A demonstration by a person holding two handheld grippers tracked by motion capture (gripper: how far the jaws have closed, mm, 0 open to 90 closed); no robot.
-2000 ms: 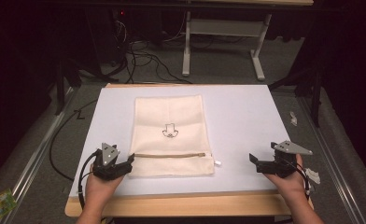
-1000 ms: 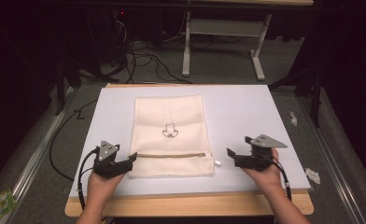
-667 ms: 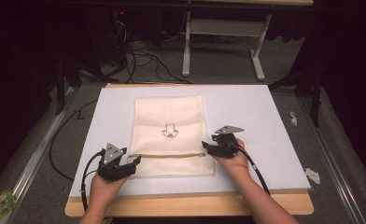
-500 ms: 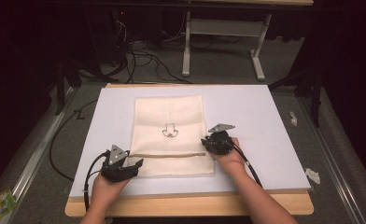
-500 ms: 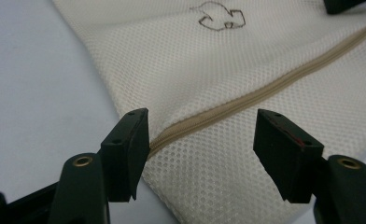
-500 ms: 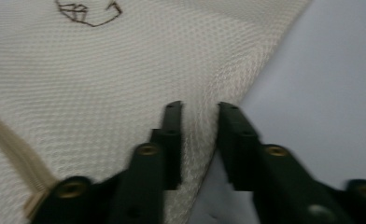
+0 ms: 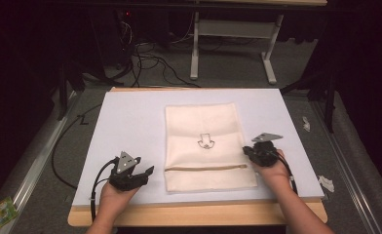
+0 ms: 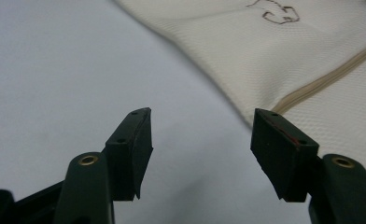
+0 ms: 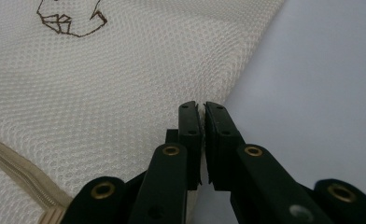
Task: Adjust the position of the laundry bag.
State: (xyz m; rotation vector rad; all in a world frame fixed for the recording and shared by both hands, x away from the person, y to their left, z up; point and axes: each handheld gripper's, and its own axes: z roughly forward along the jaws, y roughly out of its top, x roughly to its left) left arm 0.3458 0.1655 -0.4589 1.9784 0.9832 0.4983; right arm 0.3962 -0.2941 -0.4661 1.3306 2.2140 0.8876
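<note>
- A cream mesh bag (image 7: 206, 146) lies flat in the middle of the pale desk (image 7: 125, 122).
- The bag has a small brown drawing (image 7: 205, 142) near its middle.
- A tan zipper (image 7: 206, 168) runs across the bag, close to the edge nearest the person.
- The left gripper (image 7: 147, 171) sits on the near left part of the desk, just beside the bag's left edge but not touching it.
- In the left gripper view, its two black fingers (image 8: 134, 144) are spread wide, with bare desk between them.
- In that same view the bag's edge and zipper lie up and to the right, past the right finger.
- The person's left hand (image 7: 113, 192) holds that gripper from below, and a black cable (image 7: 97, 183) loops off it.
- The right gripper (image 7: 246, 150) is at the bag's right edge, just above the end of the zipper.
- In the right gripper view, its fingers (image 9: 193, 135) are pressed together, with just a thin slit between them.
- The tips sit right at the bag's edge, where mesh meets desk. I cannot tell if any mesh is pinched between them.
- The person's right hand (image 7: 272, 168) holds that gripper.
- On the grey floor (image 7: 228, 73) to the right of the desk lie little white scraps (image 7: 326, 183).
- Behind the desk, black cables (image 7: 150, 56) lie on the floor near a white stand (image 7: 233, 34).
</note>
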